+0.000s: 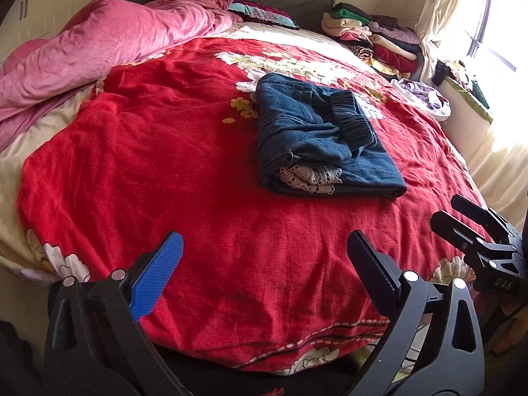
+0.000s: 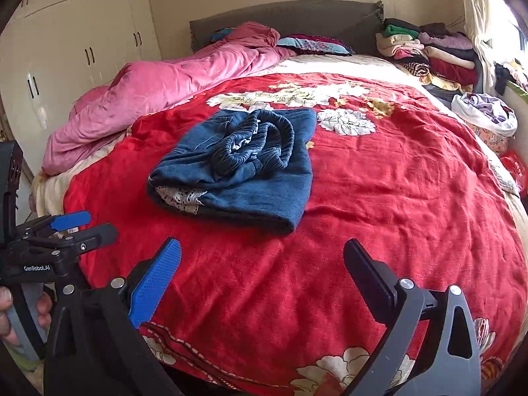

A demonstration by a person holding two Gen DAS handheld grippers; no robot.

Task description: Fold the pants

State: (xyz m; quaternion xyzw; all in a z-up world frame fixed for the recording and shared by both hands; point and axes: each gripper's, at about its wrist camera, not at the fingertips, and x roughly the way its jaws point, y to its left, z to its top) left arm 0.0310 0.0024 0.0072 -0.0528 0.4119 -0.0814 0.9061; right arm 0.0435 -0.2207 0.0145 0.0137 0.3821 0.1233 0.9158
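Blue denim pants [image 1: 316,138] [image 2: 244,171] lie folded in a compact bundle on the red floral bedspread [image 1: 184,151] [image 2: 396,191], the dark elastic waistband on top and pale lace trim showing at the near end. My left gripper [image 1: 265,242] hangs open over the bed's near edge, well short of the pants, with nothing between its fingers. My right gripper [image 2: 262,250] is open too, empty, just in front of the bundle. Each gripper shows at the side of the other's view: the right one [image 1: 462,213], the left one [image 2: 89,224], held by a hand [image 2: 6,310].
A pink quilt [image 1: 99,46] [image 2: 158,89] is heaped along the bed's left side. Stacks of folded clothes [image 1: 373,36] [image 2: 429,49] sit at the far right corner by the headboard. A white bag of laundry [image 1: 425,97] [image 2: 485,115] rests at the right edge. Wardrobe doors [image 2: 76,43] stand left.
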